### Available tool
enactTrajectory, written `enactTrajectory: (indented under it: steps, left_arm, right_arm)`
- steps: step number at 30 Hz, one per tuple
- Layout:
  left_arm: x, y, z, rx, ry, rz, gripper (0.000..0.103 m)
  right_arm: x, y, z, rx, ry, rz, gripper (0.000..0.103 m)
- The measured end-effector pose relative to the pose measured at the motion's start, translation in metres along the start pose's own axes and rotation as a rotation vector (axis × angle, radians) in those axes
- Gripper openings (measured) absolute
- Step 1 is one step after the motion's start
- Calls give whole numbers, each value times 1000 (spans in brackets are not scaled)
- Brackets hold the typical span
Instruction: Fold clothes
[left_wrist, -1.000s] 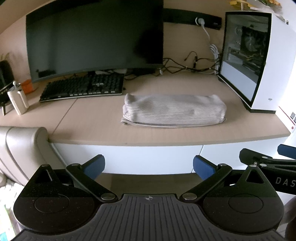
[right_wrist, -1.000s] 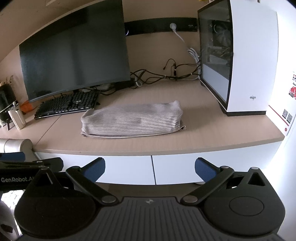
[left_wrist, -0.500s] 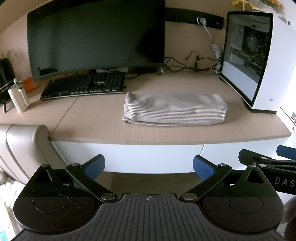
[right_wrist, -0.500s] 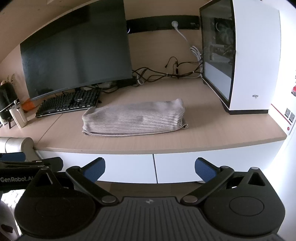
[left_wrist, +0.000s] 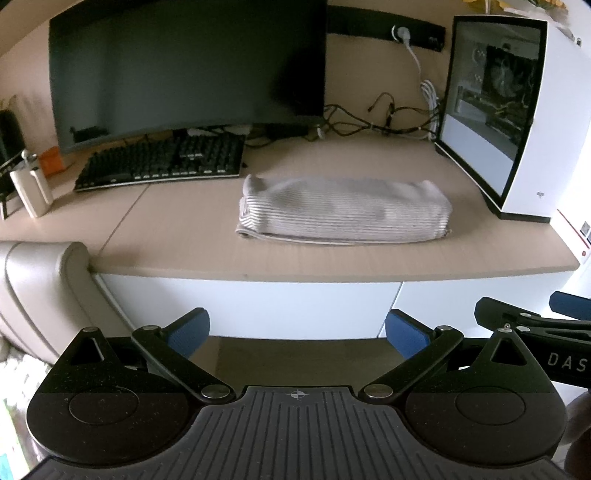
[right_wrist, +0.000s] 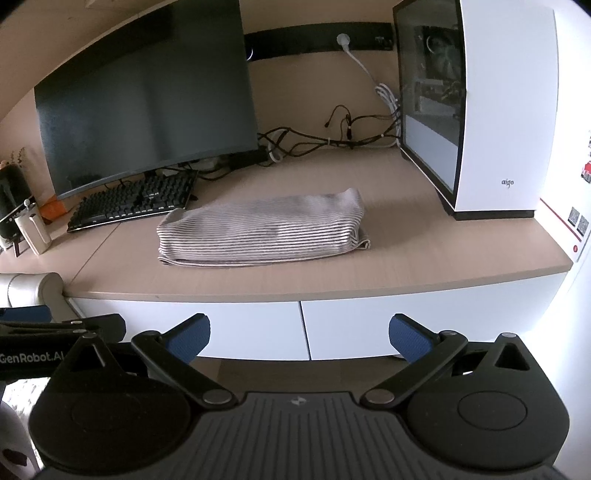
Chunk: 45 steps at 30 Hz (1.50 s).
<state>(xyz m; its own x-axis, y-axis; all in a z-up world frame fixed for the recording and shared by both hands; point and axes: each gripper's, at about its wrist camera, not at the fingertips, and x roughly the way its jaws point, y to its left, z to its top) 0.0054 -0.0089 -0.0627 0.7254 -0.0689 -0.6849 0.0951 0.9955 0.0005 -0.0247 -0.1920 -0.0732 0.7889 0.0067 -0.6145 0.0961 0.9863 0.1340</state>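
Closer now; folded garment (left_wrist: 343, 210) beyond spread fingers (left_wrist: 188, 334).

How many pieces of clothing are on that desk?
1: a folded striped garment lies mid-desk, between the keyboard and the white PC case. More could be folded inside it.

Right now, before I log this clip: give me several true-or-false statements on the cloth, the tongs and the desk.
1. The striped cloth lies folded on the desk. True.
2. The left tongs grip the cloth. False: they are open, short of the desk.
3. The right tongs are open and empty. True.
4. The cloth covers the keyboard. False: they lie apart.
5. The monitor is dark. True.
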Motion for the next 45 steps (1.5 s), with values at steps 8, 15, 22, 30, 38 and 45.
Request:
enactTrajectory:
  steps: [8,15,22,30,38,45]
  left_arm:
    - [-1,-5,2,11,-1,-10,103]
    - [1,-2,-1,3,21,-23,103]
    - [2,-1,-4,-6,31,-29,103]
    - [1,0,-5,-9,24,-30,103]
    - [0,3,-7,-25,27,-24,103]
    - [3,4,-5,-32,32,-33,103]
  right_arm:
    - [-1,-5,-1,15,-2,-7,103]
    - [0,-6,-2,23,-1,-11,103]
    - [-2,-5,-4,12,9,-15,103]
    - [-1,-4,-4,6,12,-18,103]
    - [0,0,-3,-1,19,-7,103]
    - [2,1,-3,-4,29,-3,103]
